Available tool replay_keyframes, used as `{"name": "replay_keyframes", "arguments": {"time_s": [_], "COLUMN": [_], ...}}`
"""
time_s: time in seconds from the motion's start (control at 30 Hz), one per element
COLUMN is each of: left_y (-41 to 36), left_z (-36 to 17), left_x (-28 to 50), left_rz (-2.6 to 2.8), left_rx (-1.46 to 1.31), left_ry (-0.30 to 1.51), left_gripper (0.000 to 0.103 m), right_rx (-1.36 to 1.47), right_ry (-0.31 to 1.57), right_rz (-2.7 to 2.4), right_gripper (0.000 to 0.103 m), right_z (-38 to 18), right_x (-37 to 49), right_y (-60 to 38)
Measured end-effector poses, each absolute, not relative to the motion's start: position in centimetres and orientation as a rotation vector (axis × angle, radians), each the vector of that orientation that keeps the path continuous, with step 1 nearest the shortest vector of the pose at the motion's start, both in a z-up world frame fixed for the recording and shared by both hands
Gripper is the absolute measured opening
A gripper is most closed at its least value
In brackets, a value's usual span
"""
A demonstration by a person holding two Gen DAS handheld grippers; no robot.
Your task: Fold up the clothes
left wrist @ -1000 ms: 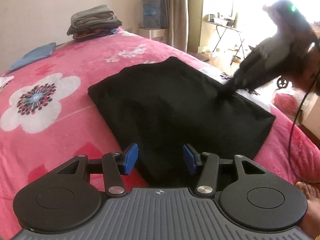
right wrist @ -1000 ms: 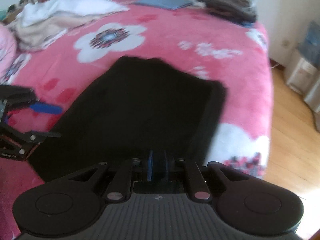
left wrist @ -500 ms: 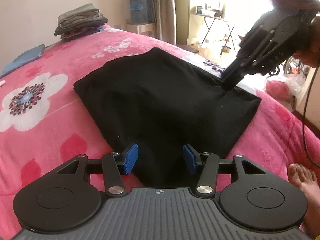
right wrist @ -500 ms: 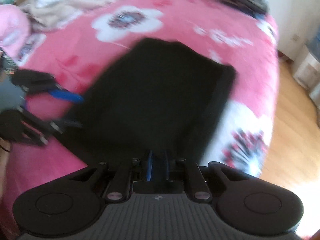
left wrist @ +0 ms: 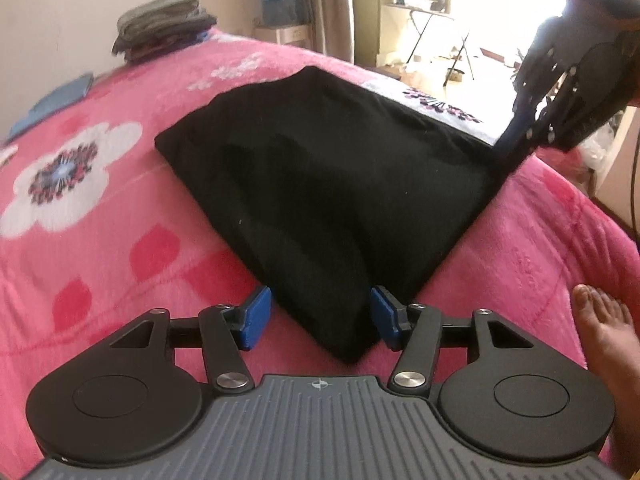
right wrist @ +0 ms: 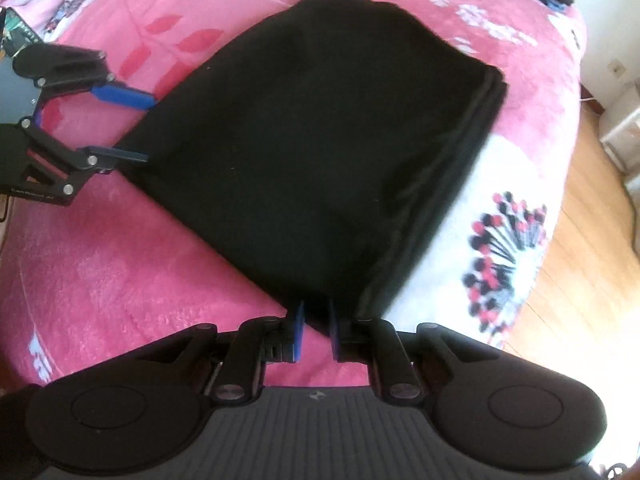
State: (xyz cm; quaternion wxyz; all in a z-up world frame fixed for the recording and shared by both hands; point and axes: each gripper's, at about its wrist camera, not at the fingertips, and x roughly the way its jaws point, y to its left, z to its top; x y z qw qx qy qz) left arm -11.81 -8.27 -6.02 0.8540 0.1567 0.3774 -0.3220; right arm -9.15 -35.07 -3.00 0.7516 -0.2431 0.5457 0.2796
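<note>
No brand or label can be read: there is faint pale lettering on the side of the left gripper point(right wrist: 138, 128) in the right wrist view, but it is too small and blurred to make out.

The left gripper point(left wrist: 318, 318) has its jaws opening. In its own view the blue pads point(left wrist: 254, 316) stand apart on either side of the near corner of the black garment point(left wrist: 320, 184), and neither pad presses on the cloth. From the right wrist view the same fingers reach the garment's left edge, one above and one below it, with a gap between them.

The right gripper point(right wrist: 316, 330) is nearly closed, its two blue pads point(right wrist: 299, 330) narrowly spaced with a corner of the black garment point(right wrist: 320, 140) pinched between them. In the left wrist view the right gripper point(left wrist: 510, 148) comes down steeply onto the far right corner of the cloth.

The garment lies folded flat on the bed point(left wrist: 100, 240), on a pink blanket with white flowers. It is a plain black, roughly four-sided shape, smooth on top, with layered edges visible along its right side in the right wrist view. That side lies near the bed's edge, above the wooden floor point(right wrist: 580, 280). A stack of folded clothes point(left wrist: 162, 26) sits at the far corner of the bed, and a bare foot point(left wrist: 604, 340) shows at the right.
</note>
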Motion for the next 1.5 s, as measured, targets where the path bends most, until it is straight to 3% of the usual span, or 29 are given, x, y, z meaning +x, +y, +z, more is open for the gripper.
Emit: {"name": "replay_keyframes", "arguments": {"time_s": [0.4,0.9,1.0,1.17,1.5], "left_y": [-7.6,-7.2,-6.8,-6.1,-6.1], "left_z": [-5.1,-3.8,-3.4,-2.5,-2.2], "left_x": [-12.4,-11.0,-10.9,-11.0,-10.8], "left_rz": [-0.654,-0.580,-0.580,-0.576,-0.531], "left_rx": [0.344,0.272,0.215,0.119,0.079], "left_ry": [0.882,0.892,0.863,0.792,0.781], "left_gripper": [0.057,0.062,0.069,0.098,0.101], "right_rx": [-0.414,-0.321,-0.317,-0.336,-0.321], "right_ry": [1.000,1.003,1.004,0.996,0.991], "right_rz": [0.569,0.498,0.492,0.497,0.489], "right_gripper": [0.019,0.023,0.023,0.023,0.024], "right_z": [-0.4,-0.4,-0.5,-0.7,-0.7], "right_x": [-7.4,-7.1,-7.1,-7.5,-7.5], "right_y": [-32.9,-32.9,-32.8,-32.5,-32.5]}}
